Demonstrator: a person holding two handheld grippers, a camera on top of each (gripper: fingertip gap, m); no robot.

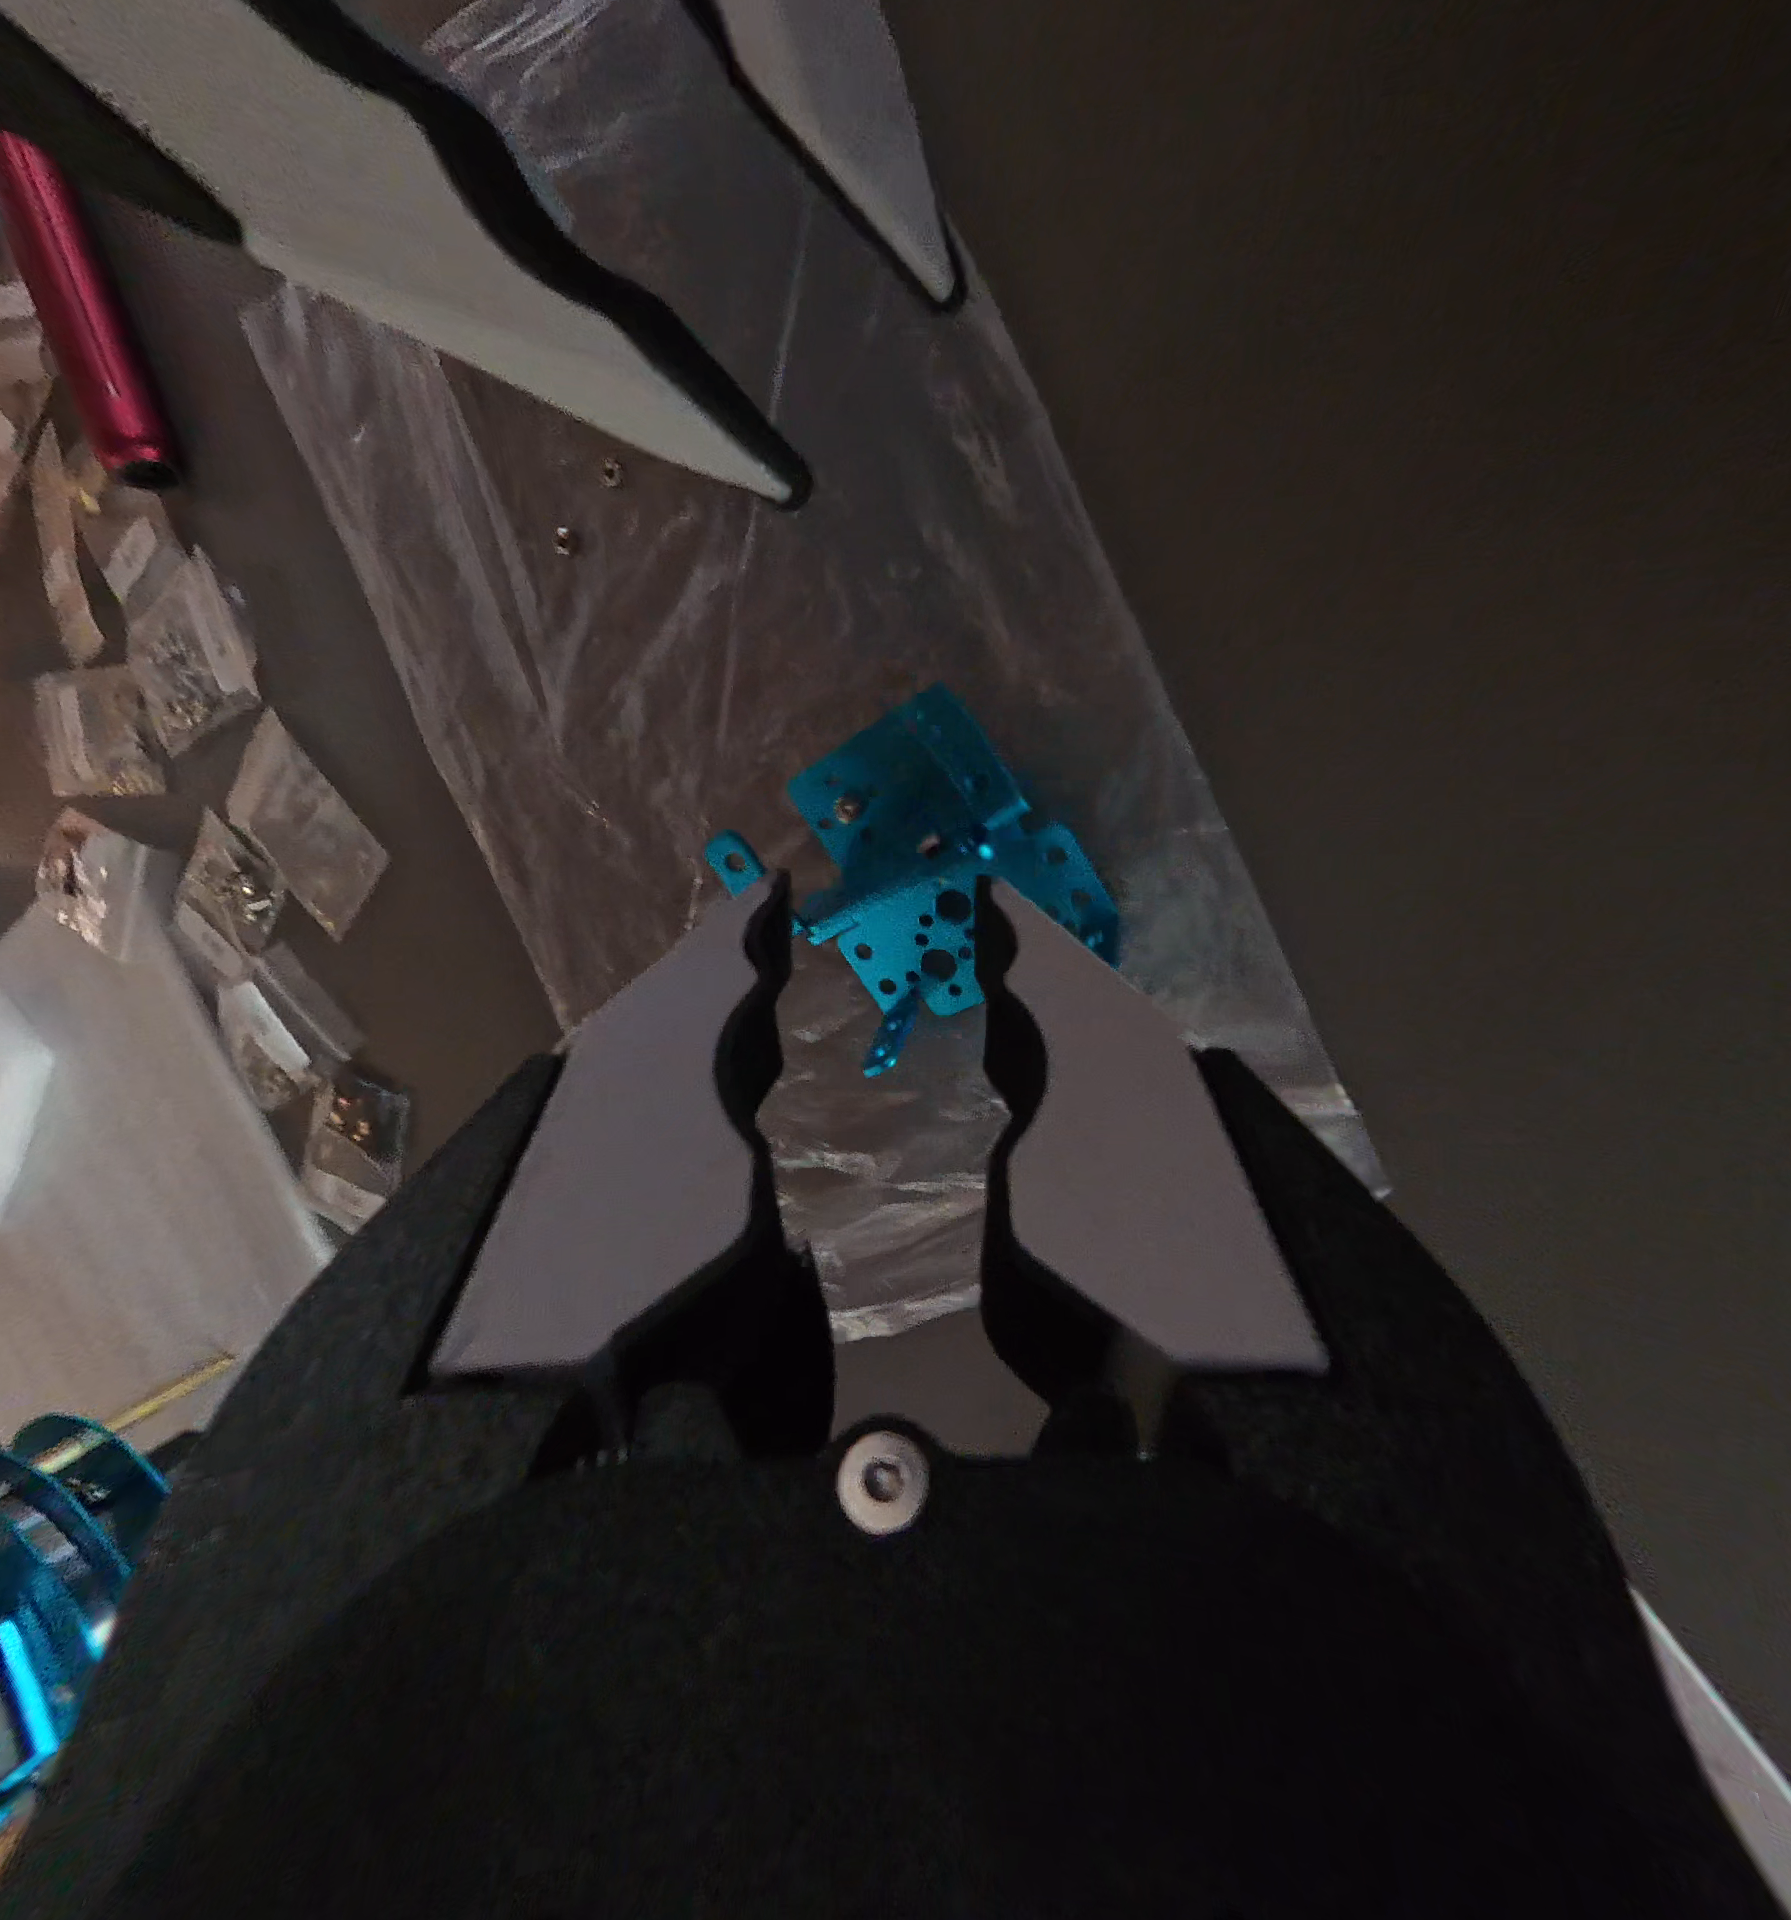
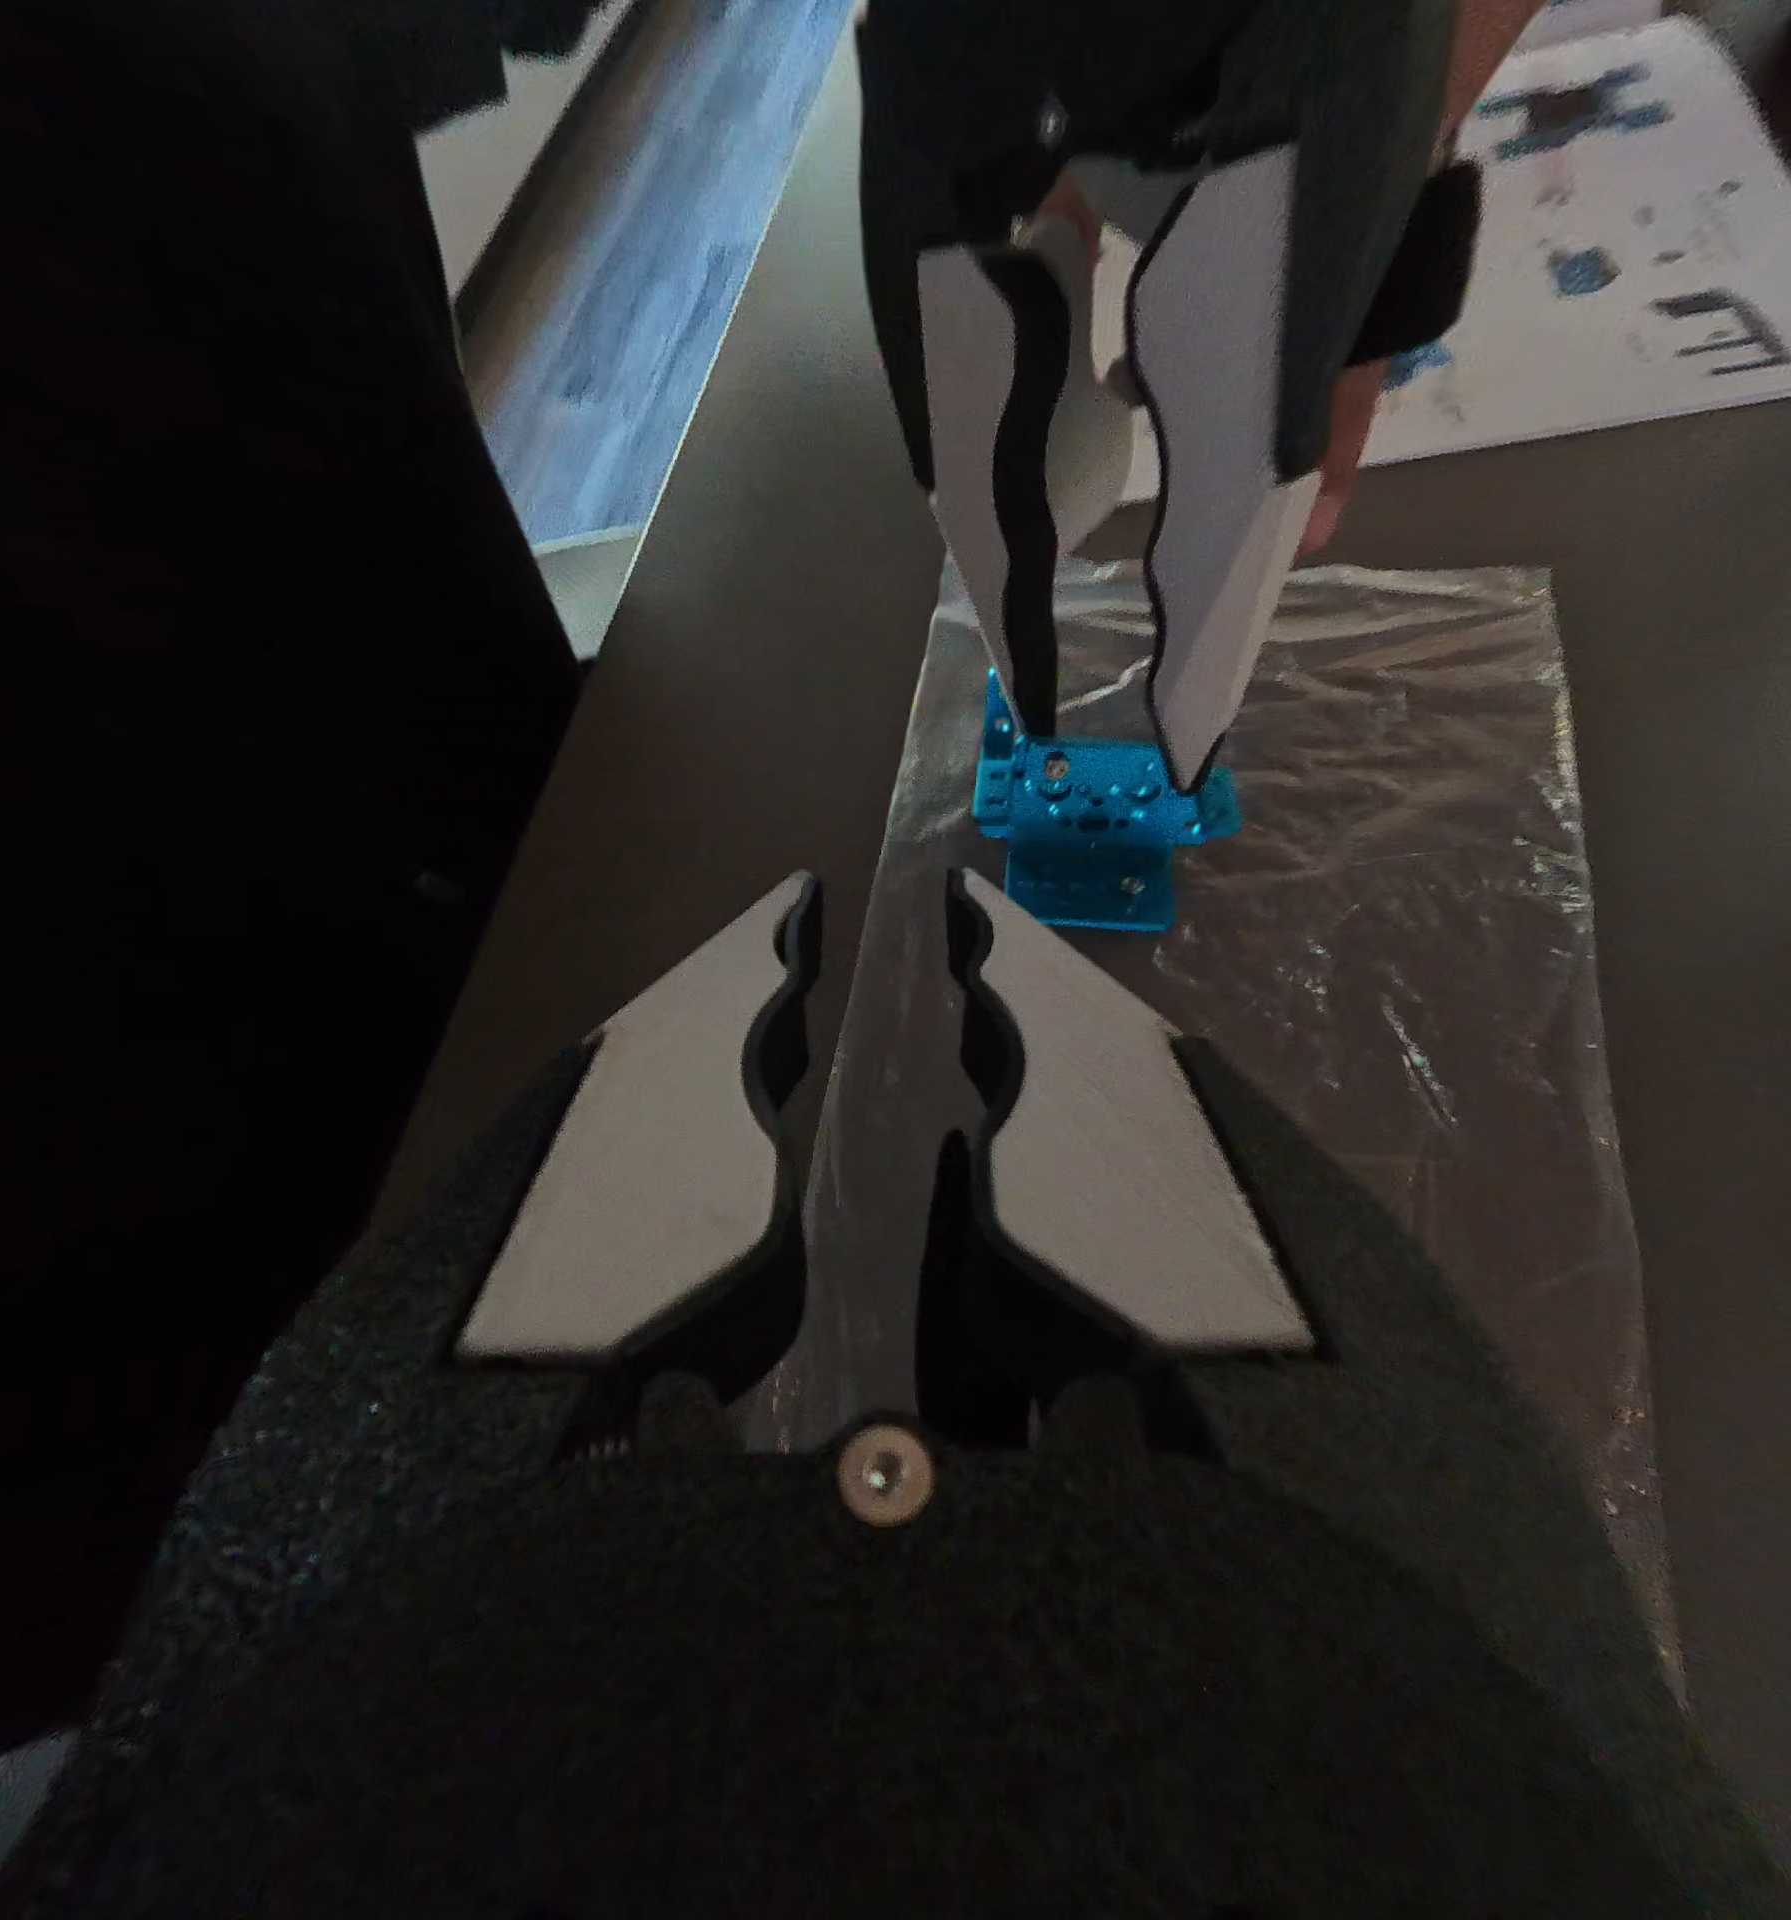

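A blue perforated metal bracket assembly (image 1: 901, 831) lies on a clear plastic bag (image 1: 610, 675) on a dark table. My left gripper (image 1: 880, 891) is open, with its fingertips on either side of the bracket and close against it; I cannot tell if they touch. In the right wrist view the left gripper (image 2: 1109, 750) comes down from above and straddles the top of the bracket (image 2: 1088, 821). My right gripper (image 2: 883, 883) is open by a narrow gap and empty, over the bag's (image 2: 1390, 935) left edge, a short way from the bracket. It also shows in the left wrist view (image 1: 865, 390).
A magenta tube (image 1: 70, 301), several small bags of hardware (image 1: 195, 790) and a white box (image 1: 91, 1143) lie to the left. A blue device (image 1: 8, 1621) is at the lower left. Two small nuts (image 1: 610, 473) rest on the bag. A printed sheet (image 2: 1649, 229) lies beyond. Spacing between my two grippers at the tips: around 7 cm.
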